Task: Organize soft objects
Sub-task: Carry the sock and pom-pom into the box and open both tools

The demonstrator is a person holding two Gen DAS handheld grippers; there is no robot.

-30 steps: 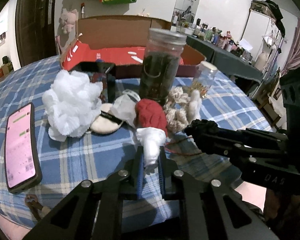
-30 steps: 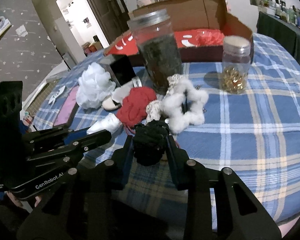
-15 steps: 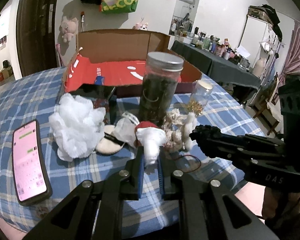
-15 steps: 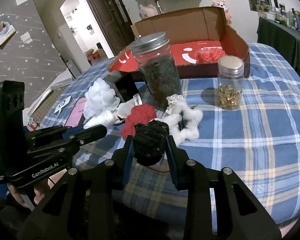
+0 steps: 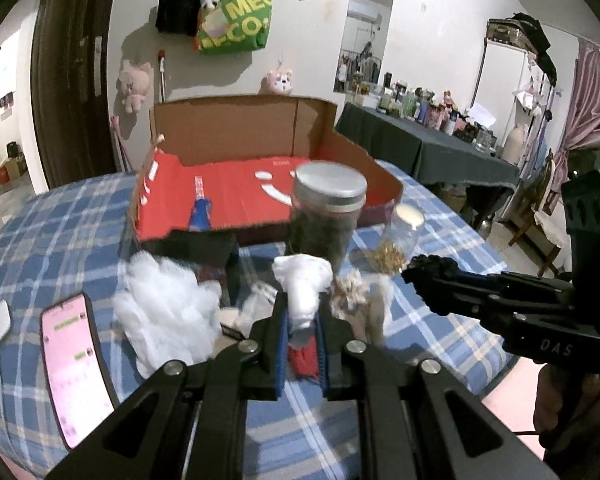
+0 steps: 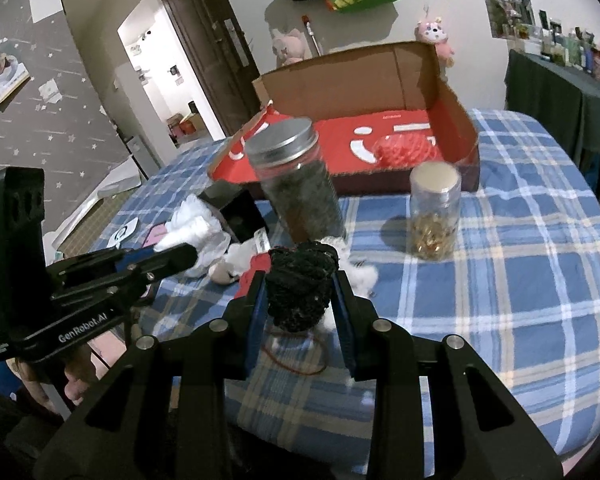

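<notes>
My left gripper (image 5: 303, 332) is shut on a white soft piece (image 5: 302, 288), held up above the checked tablecloth; a red scrunchie (image 5: 300, 360) lies below it. My right gripper (image 6: 300, 300) is shut on a black knitted scrunchie (image 6: 300, 284), also lifted. A white mesh pouf (image 5: 168, 312) and a fluffy white scrunchie (image 6: 360, 276) lie on the table. Behind them an open cardboard box (image 6: 452, 120) with a red floor holds another red scrunchie (image 6: 406, 150). Each gripper shows in the other's view: the right (image 5: 424, 272), the left (image 6: 180, 254).
A tall dark-filled jar (image 6: 296, 184) and a small jar of gold bits (image 6: 434, 216) stand between the grippers and the box. A black box (image 6: 240, 216) sits left of the tall jar, a phone (image 5: 78, 368) at the left edge, and a red rubber band (image 6: 296, 360) under the right gripper.
Both grippers have risen and tilted, each carrying its piece up off the table. The white piece has come away from the red scrunchie; the black scrunchie has left the pile.
</notes>
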